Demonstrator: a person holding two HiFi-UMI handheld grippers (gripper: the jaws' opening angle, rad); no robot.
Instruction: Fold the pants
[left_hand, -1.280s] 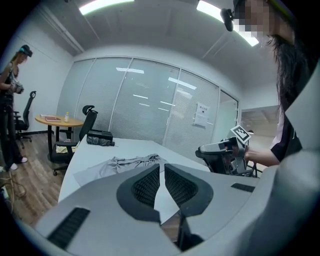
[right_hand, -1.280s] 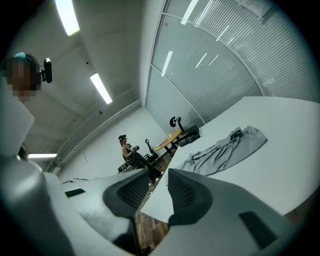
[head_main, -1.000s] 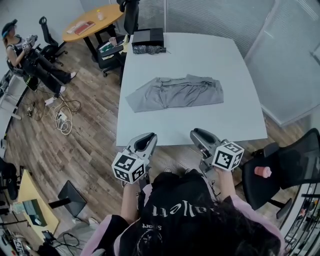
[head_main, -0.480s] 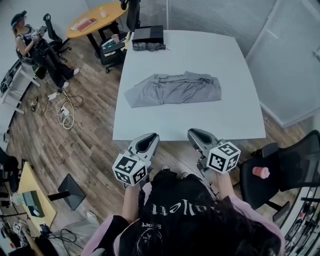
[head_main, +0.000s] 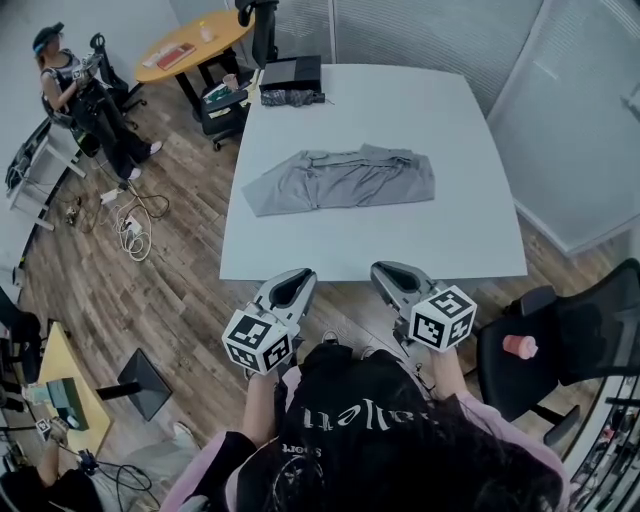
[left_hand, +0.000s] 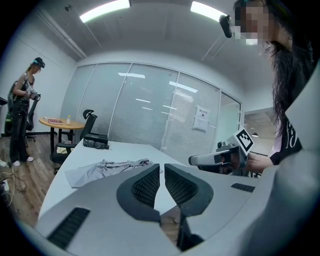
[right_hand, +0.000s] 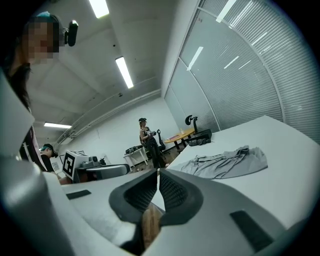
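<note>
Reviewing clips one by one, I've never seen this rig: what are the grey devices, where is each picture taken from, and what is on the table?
No robot here: a person holds a two-jaw gripper in each hand, the left gripper and the right gripper; the marker cubes belong to them. The top-down picture comes from a camera on the person's head; the other two come from cameras riding on each gripper, looking along its jaws. On the white table lie grey pants, lying flat, with a black box and a dark bundle at the far end. Both grippers are shut and hold nothing; the right one's jaws have just been closing, with nothing between them.
</note>
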